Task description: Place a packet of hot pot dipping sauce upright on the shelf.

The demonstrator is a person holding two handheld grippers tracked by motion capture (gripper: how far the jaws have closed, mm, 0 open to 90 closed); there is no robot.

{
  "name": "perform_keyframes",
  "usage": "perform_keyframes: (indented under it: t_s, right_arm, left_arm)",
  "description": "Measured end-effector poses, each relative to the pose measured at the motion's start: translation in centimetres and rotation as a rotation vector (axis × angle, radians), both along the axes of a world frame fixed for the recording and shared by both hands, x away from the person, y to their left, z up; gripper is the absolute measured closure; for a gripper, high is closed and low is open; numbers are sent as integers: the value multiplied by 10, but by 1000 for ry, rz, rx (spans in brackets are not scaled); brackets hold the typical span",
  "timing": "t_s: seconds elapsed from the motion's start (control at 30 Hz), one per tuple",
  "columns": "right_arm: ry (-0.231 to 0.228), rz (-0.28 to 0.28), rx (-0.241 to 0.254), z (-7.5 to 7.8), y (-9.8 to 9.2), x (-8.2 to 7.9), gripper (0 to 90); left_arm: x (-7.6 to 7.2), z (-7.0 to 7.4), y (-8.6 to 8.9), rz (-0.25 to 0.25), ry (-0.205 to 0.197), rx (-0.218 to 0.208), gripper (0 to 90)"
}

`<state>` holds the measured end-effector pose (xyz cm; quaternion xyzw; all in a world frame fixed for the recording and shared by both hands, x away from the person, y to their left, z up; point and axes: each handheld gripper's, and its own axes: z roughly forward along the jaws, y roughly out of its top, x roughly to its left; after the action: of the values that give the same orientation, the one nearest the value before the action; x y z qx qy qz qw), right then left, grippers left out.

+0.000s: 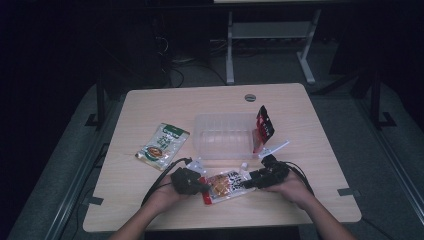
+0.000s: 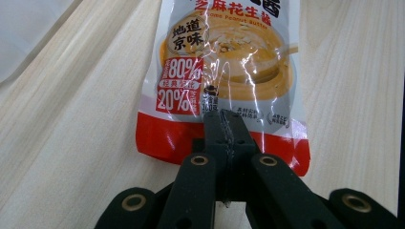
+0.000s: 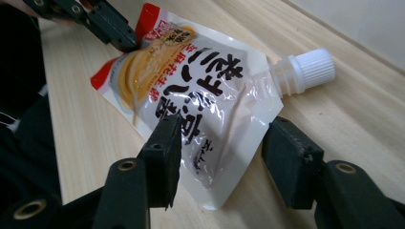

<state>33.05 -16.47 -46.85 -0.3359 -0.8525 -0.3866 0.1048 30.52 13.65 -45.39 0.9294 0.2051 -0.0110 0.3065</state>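
The left claw [image 2: 224, 124] is clamped tight on the red bottom edge of the sauce pouch [image 3: 191, 90], which lies flat on the worktop [image 1: 150, 205]. The right claw [image 3: 222, 157] stands half-wide astride its spout end. Beyond, the clear tub [image 1: 222, 136] has a red packet [image 1: 263, 127] leaning against its side.

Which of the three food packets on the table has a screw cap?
The red-and-white sauce pouch between the two grippers: its white cap juts from one corner. The green packet and red-and-black packet show none.
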Motion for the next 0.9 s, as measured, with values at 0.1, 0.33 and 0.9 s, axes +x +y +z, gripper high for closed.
perform_keyframes:
  t_s: [0.1,0.33,0.9]
  right_arm:
    - [-2,6,1,-1,1,0,508]
    - [3,56,1,-1,18,6,584]
    - [26,135,36,-4,22,11,864]
  left_arm:
    - [1,0,0,3,5,-4,900]
    - [1,0,1,7,9,-5,900]
    - [1,0,1,6,15,-6,900]
